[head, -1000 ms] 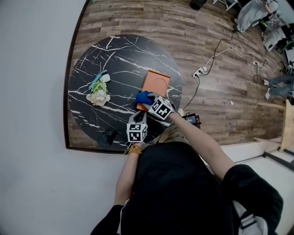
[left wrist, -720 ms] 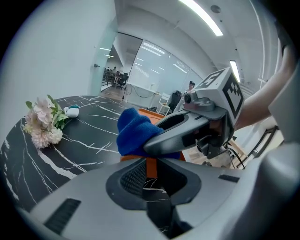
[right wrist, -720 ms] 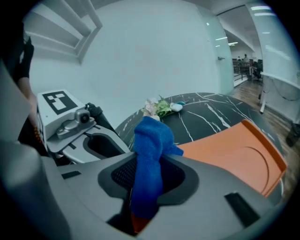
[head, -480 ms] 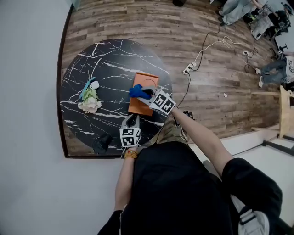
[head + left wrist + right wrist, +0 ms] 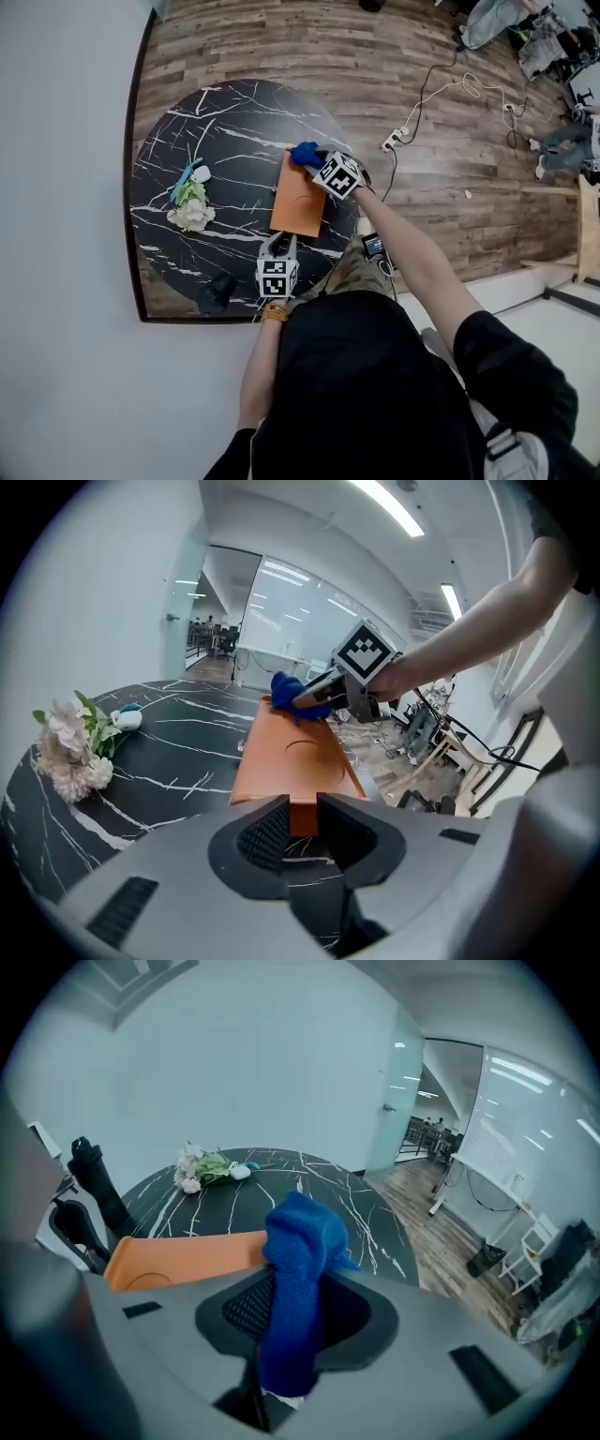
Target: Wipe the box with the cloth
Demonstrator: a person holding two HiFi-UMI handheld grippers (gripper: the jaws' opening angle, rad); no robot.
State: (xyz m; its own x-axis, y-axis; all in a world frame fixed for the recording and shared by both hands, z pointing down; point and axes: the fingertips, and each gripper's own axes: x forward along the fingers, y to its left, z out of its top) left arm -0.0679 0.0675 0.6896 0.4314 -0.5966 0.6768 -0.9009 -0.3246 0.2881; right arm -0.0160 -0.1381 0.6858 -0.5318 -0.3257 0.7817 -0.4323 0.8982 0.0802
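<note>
A flat orange box lies on the round black marble table, near its right edge. My right gripper is shut on a blue cloth and holds it at the box's far end. In the right gripper view the cloth bulges out between the jaws over the box. My left gripper sits at the box's near end. Its jaws have just been opening and stand a little apart, nothing between the pads. The box starts just beyond my left gripper.
A bunch of pale flowers and a small white and teal object lie at the table's left. A black object stands at the near table edge. A power strip with cables lies on the wood floor to the right.
My right gripper has carried the blue cloth along the box top, from its near end to its far end. My left gripper has stayed at the near end.
</note>
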